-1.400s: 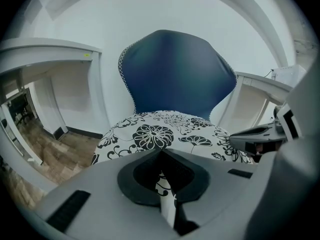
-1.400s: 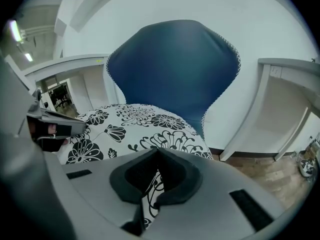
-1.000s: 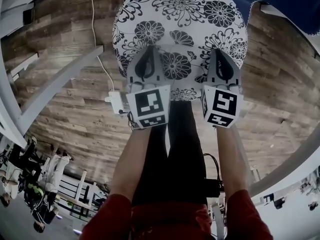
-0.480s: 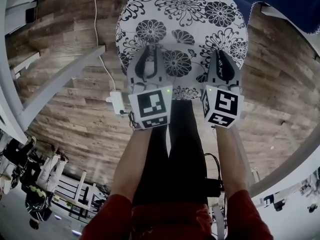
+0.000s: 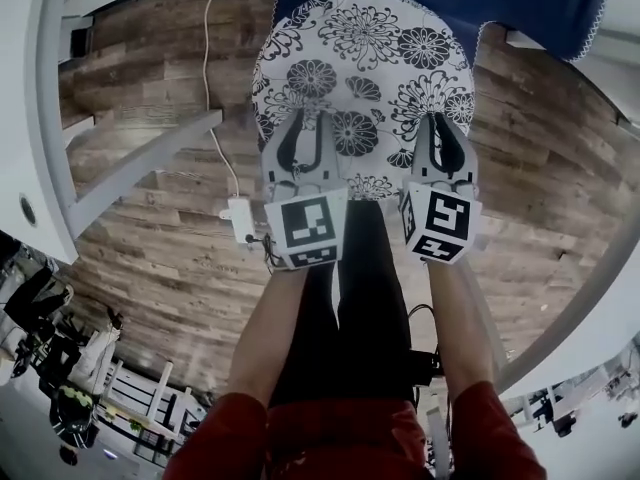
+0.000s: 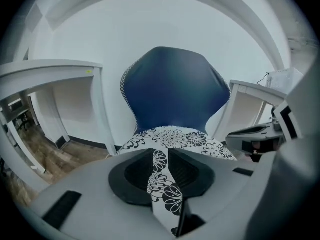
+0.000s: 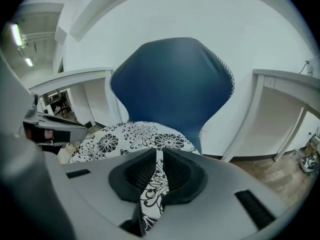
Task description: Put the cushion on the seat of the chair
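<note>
Under me I see the wooden floor, and on it stands the chair with its dark blue backrest, between two white desks. In front of the backrest spreads the cushion, round and white with black flowers. Its far edge reaches the backrest. It covers the seat from my view, so I cannot tell if it already rests on it. My two grippers hold its near edge side by side, a little apart. The left gripper has its jaws clamped on the left part of this edge, with a fold of the flowered fabric pinched between the dark pads. The right gripper is pressed together on the right part in the same way. A small white power adapter with its cable lies on the floor, just left of the left gripper
</note>
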